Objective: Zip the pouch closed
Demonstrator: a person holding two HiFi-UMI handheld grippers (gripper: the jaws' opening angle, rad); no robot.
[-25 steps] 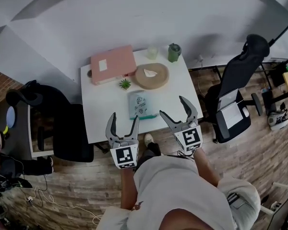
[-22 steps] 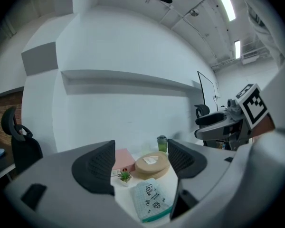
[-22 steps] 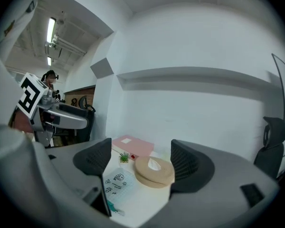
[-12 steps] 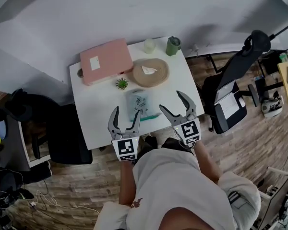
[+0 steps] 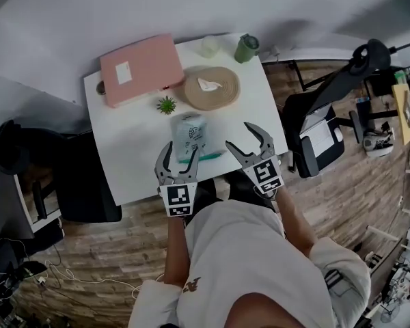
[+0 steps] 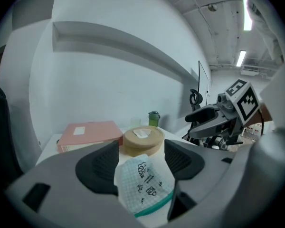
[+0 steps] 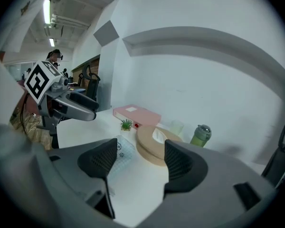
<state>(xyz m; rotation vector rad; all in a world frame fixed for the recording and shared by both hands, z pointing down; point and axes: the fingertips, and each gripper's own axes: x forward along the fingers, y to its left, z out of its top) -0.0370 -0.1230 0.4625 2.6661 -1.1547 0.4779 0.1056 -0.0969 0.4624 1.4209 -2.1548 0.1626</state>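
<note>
The pouch (image 5: 188, 132) is pale checked fabric with small drawings and a green zip edge (image 5: 203, 157). It lies flat near the front of the white table (image 5: 133, 162). My left gripper (image 5: 180, 150) hovers at the pouch's near left corner. Its jaws are closing, the pads touch nothing, and the pouch (image 6: 145, 184) shows ahead between them. My right gripper (image 5: 240, 136) hangs just right of the pouch over bare table. Its jaws are closing too, with nothing between them. In the right gripper view the pouch (image 7: 119, 155) lies left of the jaws.
Behind the pouch stand a small green plant (image 5: 167, 104), a pink box (image 5: 138, 68), a round beige dish with a white scrap (image 5: 211, 87), a clear cup (image 5: 210, 45) and a green mug (image 5: 247, 47). Black chairs stand at the left (image 5: 82, 183) and right (image 5: 321, 132).
Both grippers have come down and forward to the pouch at the table's front edge. Their jaws have narrowed a little.
</note>
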